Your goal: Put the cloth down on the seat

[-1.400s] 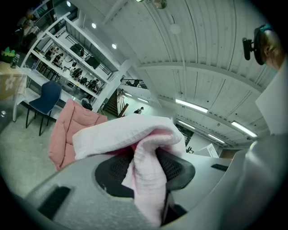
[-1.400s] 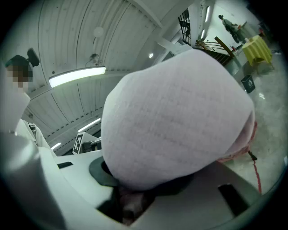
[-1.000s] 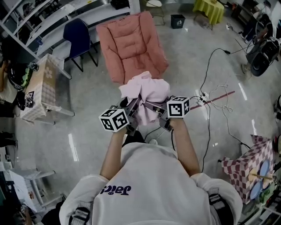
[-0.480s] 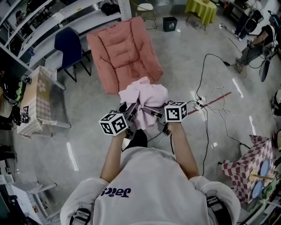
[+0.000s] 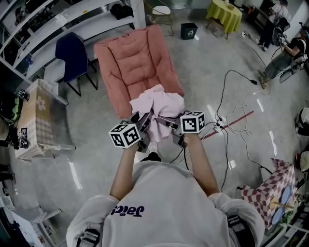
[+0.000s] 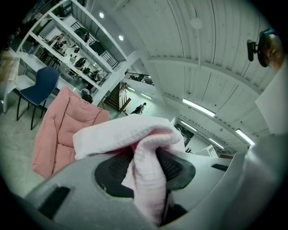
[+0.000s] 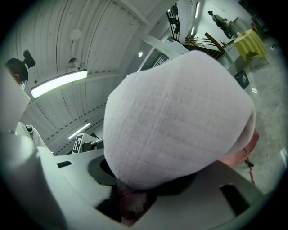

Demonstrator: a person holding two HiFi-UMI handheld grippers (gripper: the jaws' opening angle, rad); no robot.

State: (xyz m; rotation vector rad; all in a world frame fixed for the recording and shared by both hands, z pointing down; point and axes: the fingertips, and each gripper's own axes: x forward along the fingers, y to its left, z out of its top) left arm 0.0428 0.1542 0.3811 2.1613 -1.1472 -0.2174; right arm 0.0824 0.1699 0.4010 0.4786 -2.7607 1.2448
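Facing the seat (image 5: 135,58) on the glossy floor (image 5: 227,58), you held the cloth (image 5: 159,103) clamped in your left hand-held gripper (image 5: 143,123) and right hand-held gripper (image 5: 166,124).

pale pink cloth (image 5: 157,103), salmon pink seat (image 5: 135,60), navy chair (image 5: 72,50), yellow tablecloth (image 5: 224,9), red-and-white checked table cover (image 5: 268,188)

One pink waffle-weave cloth (image 5: 157,102). One salmon padded reclining seat (image 5: 133,60). Two handheld grippers: the left gripper (image 5: 143,120) and the right gripper (image 5: 164,121). One dark blue plastic chair (image 5: 72,50). Two checked tabletops: a beige checked-cloth tabletop (image 5: 36,113) and a red checked-cloth tabletop (image 5: 265,193). One yellow-draped table (image 5: 224,12). One black crate (image 5: 189,30). One white round stool (image 5: 161,9).
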